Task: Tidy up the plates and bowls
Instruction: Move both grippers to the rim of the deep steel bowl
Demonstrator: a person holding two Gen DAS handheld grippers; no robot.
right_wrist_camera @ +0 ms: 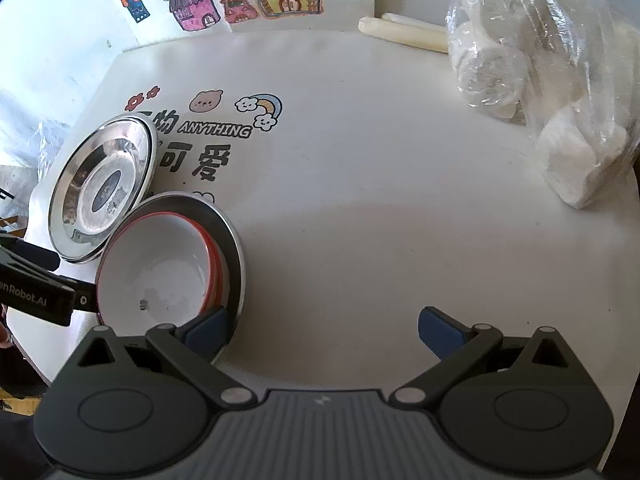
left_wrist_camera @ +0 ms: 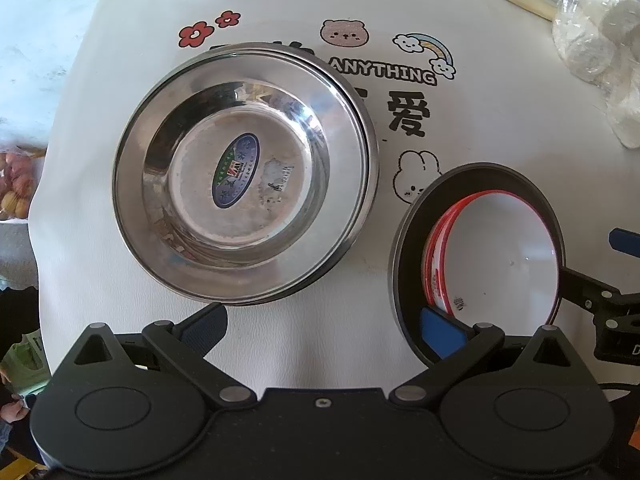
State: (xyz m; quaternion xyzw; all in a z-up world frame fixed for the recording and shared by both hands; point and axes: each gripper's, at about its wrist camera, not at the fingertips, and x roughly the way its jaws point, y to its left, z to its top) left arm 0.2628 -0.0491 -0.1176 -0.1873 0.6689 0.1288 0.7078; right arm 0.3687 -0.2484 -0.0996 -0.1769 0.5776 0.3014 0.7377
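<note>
The steel plate (left_wrist_camera: 244, 172) is polished metal, mirror-bright, with a glossy sticker (left_wrist_camera: 236, 170). The white bowl (right_wrist_camera: 160, 272) looks smooth and glazed. The mat (right_wrist_camera: 360, 200) is matt and faintly grained. The bag (right_wrist_camera: 540, 80) is crinkled clear plastic.
</note>
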